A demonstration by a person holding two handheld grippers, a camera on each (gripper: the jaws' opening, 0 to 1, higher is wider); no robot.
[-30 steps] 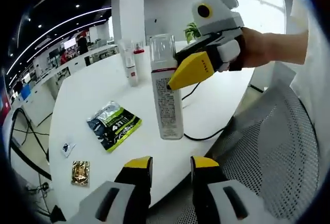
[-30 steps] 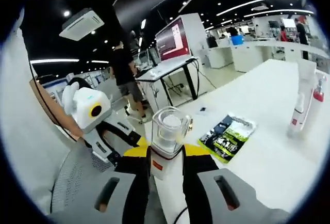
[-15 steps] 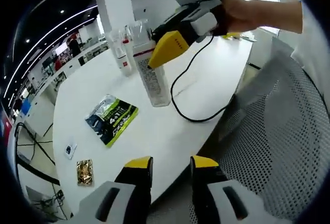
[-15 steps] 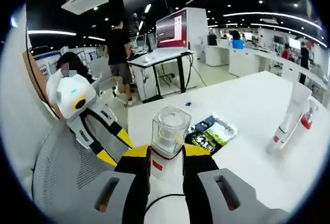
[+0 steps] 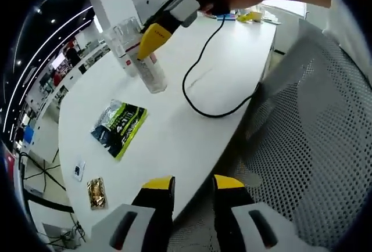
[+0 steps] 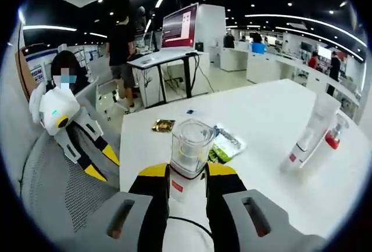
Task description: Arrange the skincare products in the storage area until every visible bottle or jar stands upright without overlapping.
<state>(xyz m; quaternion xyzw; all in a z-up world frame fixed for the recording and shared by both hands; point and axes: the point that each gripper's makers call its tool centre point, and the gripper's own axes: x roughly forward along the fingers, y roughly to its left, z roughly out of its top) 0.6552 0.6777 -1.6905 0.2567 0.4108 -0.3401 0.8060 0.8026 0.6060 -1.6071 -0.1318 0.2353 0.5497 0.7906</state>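
In the right gripper view, the right gripper (image 6: 187, 177) rises from 6 o'clock with its yellow-tipped jaws closed against the sides of a white bottle (image 6: 187, 159). The bottle stands upright between them: a white body with a red band just under a clear, squarish cap, through which a pale pump head shows. Its lower part is hidden behind the jaws.

At 3 o'clock of that view, a white tube (image 6: 310, 131) stands on the white table (image 6: 256, 118), leaning a little, with a small red mark near its base. Just beside it, further right, is a slimmer bottle with a red cap (image 6: 333, 137). Near the centre, behind the held bottle's cap, a green-and-black sachet (image 6: 224, 143) lies flat, and at 11 o'clock of it a small gold packet (image 6: 163, 125). The other gripper appears at 9 o'clock, above a mesh chair (image 6: 52, 182).

In the left gripper view, the left gripper (image 5: 193, 187) comes up from 6 o'clock, its jaws slightly parted and holding nothing, hanging over the table edge. At 11 o'clock the held bottle (image 5: 148, 69) stands upright on or just above the table; contact cannot be told. A black cable (image 5: 200, 72) loops across the tabletop from the right gripper (image 5: 152, 36).
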